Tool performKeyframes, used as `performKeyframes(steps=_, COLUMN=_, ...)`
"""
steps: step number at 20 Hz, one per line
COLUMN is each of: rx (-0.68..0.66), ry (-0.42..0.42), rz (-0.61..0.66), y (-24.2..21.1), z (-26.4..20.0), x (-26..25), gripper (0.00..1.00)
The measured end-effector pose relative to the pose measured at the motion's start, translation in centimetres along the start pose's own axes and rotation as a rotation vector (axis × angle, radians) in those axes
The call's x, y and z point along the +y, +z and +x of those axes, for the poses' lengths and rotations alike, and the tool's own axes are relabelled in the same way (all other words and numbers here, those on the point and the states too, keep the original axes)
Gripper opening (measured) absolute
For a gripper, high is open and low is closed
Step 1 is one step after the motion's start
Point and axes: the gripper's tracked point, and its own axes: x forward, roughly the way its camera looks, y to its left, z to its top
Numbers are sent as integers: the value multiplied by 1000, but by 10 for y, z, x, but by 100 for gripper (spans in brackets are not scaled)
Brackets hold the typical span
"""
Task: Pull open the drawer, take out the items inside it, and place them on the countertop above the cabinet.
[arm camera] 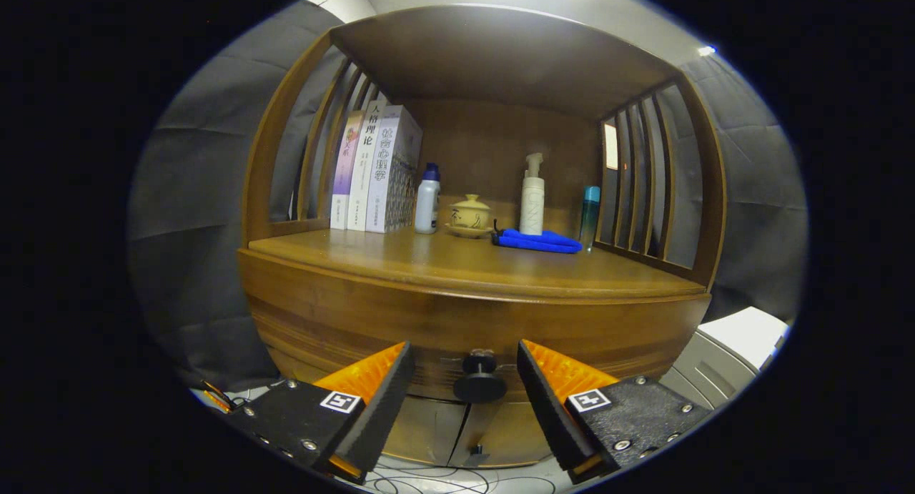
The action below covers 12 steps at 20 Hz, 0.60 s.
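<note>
glossy wooden cabinet (472,322), matt dark knob (480,379)

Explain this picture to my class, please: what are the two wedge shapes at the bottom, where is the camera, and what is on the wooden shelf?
The camera rides on a hand-held gripper and looks forward along its two fingers, the wedges you see. They are open, holding nothing, with the dark round drawer knob between them, not yet gripped. The drawer looks closed. Above it, the wooden countertop carries three upright books, a white bottle with a blue cap, a small lidded cup on a saucer, a pump bottle, a folded blue cloth and a teal bottle.
</note>
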Motion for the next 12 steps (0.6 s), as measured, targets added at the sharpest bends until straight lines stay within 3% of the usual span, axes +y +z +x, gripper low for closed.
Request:
performKeyframes(steps=7, rx=10, ry=-17, rz=29, y=-20, z=5, x=-7, gripper=73)
performKeyframes(steps=10, rx=3, ry=-26, rz=26, y=-21, z=9, x=-8, gripper=51)
performKeyframes(steps=12, rx=1, ry=-28, rz=30, y=-20, z=9, x=-8, gripper=49)
